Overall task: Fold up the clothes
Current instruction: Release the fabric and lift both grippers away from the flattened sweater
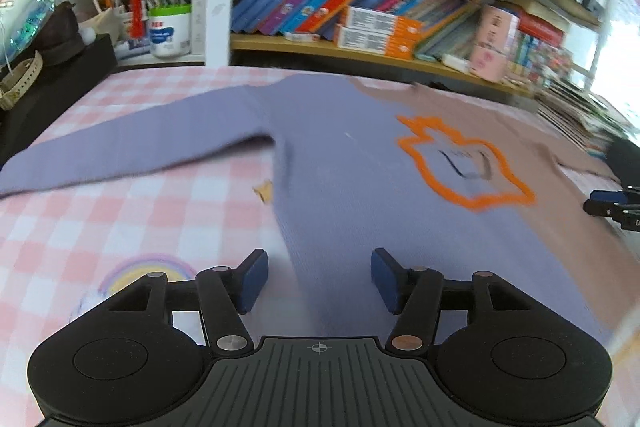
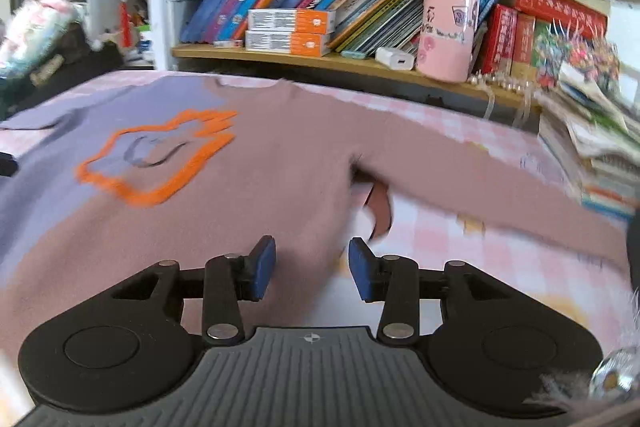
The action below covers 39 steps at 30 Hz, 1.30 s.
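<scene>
sweater (image 1: 340,163) lies flat on the checked cloth (image 1: 120,219), sleeves out, no fold visible. left gripper (image 1: 318,279) and right gripper (image 2: 312,269) both released, empty.

- The right gripper (image 2: 311,269) hangs with its blue pads (image 2: 264,267) apart, empty, above the sweater's (image 2: 260,163) side edge.
- The purple-and-mauve sweater lies flat on the pink checked cloth (image 2: 500,259), its orange outline print (image 2: 156,159) to the left.
- A pink cup (image 2: 448,27) stands on the bookshelf (image 2: 320,61) behind.
</scene>
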Motion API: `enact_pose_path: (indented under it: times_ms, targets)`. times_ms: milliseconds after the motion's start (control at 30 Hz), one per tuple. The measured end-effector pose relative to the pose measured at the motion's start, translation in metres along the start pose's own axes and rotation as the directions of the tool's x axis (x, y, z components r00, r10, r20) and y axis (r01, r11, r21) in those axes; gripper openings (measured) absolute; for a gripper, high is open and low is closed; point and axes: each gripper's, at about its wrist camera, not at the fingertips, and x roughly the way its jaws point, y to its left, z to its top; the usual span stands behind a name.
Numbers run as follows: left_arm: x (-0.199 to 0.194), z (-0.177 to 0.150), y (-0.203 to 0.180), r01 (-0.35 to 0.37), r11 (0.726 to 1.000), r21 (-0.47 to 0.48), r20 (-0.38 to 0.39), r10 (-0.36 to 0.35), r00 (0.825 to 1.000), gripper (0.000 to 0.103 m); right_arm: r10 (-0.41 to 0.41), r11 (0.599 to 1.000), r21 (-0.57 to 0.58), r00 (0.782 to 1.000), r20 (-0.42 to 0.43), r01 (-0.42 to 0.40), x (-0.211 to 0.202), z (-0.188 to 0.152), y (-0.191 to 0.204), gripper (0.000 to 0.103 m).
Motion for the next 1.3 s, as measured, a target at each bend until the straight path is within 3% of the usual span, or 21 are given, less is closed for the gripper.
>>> enact_pose_path:
  times_ms: [67,133,233,600,1300]
  targets:
    - [-0.008,-0.008,-0.002,-0.007,1.0,-0.004,0.016,0.007,1.0,0.048,0.005,1.0,-0.012,1.0,-0.006,-0.005,-0.018,-0.012,0.01,0.035]
    - [-0.011,-0.012,-0.004,-0.012,1.0,0.0,0.028,0.012,1.0,0.023,0.006,1.0,-0.002,1.0,-0.004,-0.006,-0.031,-0.02,0.017,0.029]
    - [-0.008,-0.011,0.001,0.003,1.0,-0.003,0.031,-0.003,1.0,0.007,0.007,0.999,0.033,1.0,0.004,-0.007,-0.042,-0.028,0.025,0.02]
    - [0.003,-0.001,0.018,0.039,0.999,-0.015,0.024,-0.038,0.999,0.006,-0.031,0.999,0.017,0.999,0.02,0.03,-0.044,-0.032,0.044,0.015]
    - [0.01,0.004,0.026,0.019,0.999,-0.029,0.039,-0.018,0.999,0.007,-0.082,0.996,-0.026,0.996,0.019,0.083,-0.033,-0.029,0.058,0.017]
